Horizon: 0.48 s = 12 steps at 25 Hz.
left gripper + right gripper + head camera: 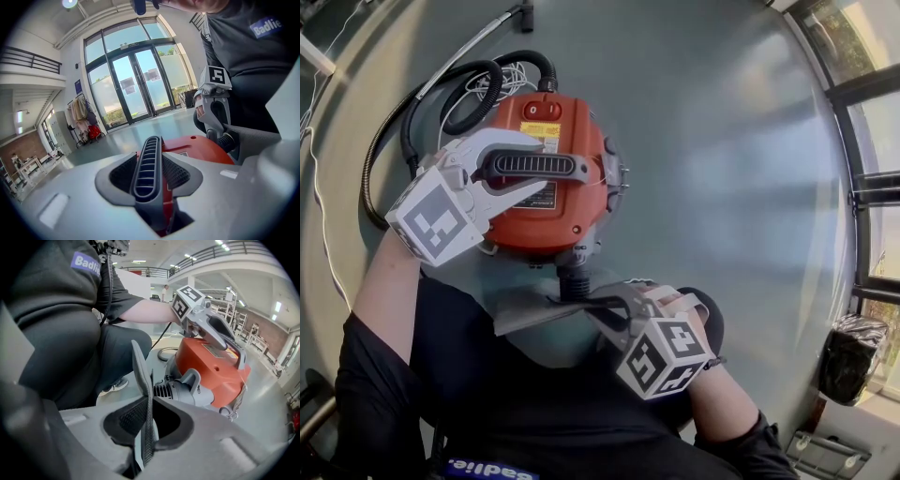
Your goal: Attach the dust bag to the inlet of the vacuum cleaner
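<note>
The dust bag (530,314) hangs just below the vacuum cleaner's (546,217) inlet (574,279), its edge pinched flat in the closed right gripper (602,306). The left gripper (540,165) is clamped on the handle (147,164), steadying the body. The bag looks brought up but not seated; pushing it onto the inlet remains.

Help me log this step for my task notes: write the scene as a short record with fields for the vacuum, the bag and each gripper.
vacuum cleaner: red, on the grey floor, black hose looped beside it
left gripper: shut on the dark ribbed handle on the vacuum's top
right gripper: shut on the grey dust bag
dust bag: flat, held right at the inlet; whether it is seated cannot be told
inlet: dark stub on the side facing the person
</note>
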### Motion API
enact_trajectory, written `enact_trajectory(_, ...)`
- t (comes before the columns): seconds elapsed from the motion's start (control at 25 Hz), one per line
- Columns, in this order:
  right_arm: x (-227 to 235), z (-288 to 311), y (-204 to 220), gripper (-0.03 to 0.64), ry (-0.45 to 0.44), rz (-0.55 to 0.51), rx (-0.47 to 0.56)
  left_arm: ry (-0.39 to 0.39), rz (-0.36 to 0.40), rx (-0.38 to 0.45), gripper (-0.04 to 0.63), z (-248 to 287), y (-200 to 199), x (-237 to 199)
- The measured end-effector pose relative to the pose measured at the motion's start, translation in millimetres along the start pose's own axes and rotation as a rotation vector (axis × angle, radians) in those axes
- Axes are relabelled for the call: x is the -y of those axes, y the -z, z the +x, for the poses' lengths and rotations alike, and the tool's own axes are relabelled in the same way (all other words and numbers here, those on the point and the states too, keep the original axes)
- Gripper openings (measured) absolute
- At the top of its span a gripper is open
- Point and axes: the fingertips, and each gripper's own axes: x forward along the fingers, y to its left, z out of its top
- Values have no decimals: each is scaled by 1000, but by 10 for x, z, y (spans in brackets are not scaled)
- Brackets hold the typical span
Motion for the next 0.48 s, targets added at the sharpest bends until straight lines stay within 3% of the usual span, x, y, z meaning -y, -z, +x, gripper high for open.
enact_trajectory(0.28, 36, 61, -75, 25, -27, -7, 6, -15, 12, 11, 169, -3, -1, -4)
enact_trajectory(0.48, 52, 25, 8, 23, -33, 62, 12, -13, 14, 5, 169, -5, -6, -4)
